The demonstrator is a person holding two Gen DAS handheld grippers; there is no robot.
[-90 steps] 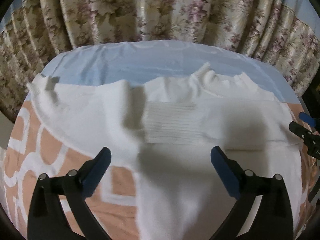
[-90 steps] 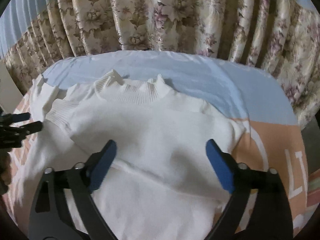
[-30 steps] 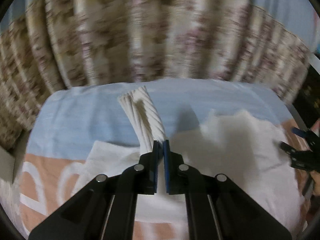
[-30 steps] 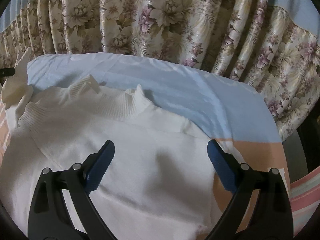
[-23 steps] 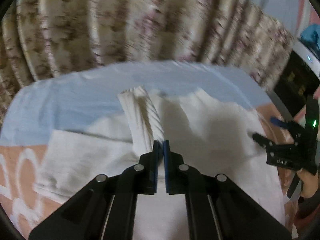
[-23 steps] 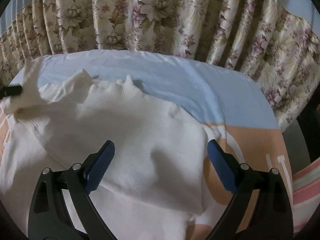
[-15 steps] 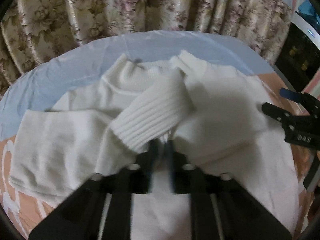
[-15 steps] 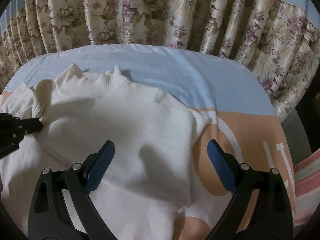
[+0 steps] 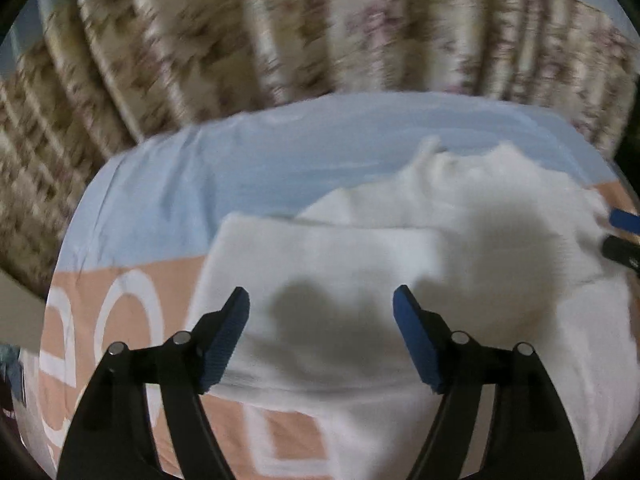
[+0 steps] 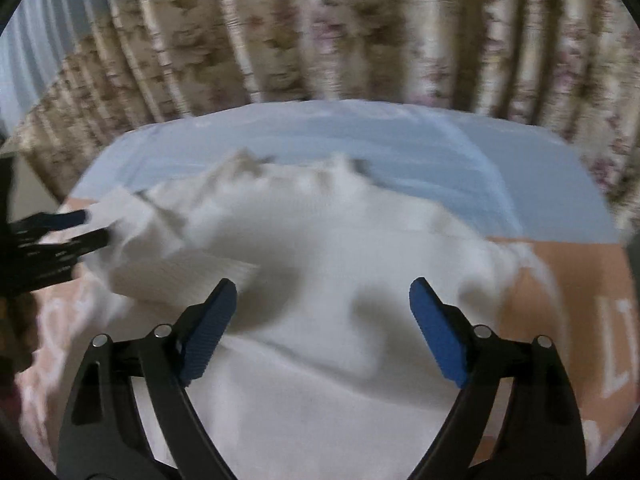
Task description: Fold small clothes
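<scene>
A white knit sweater (image 9: 500,248) lies flat on the bed, collar (image 9: 460,160) toward the curtain. Its left sleeve (image 9: 320,248) is folded across the body; in the right wrist view the ribbed cuff (image 10: 180,272) rests on the chest. My left gripper (image 9: 320,292) hovers over that sleeve, its jaws opening, with nothing between them. My right gripper (image 10: 323,282) hangs over the sweater's (image 10: 340,248) right half, its jaws closing a little but wide apart and not touching the cloth. Both views are blurred by motion.
The bed cover (image 9: 200,184) is pale blue at the far end and peach with white letters nearer me. A flowered curtain (image 9: 320,20) hangs close behind the bed. The right gripper's tips (image 9: 620,232) show at the left view's right edge.
My left gripper carried the ribbed cuff right, over the sweater's body, let go of it and opened wide. The sleeve now lies folded across. The right gripper's view has swung slightly.
</scene>
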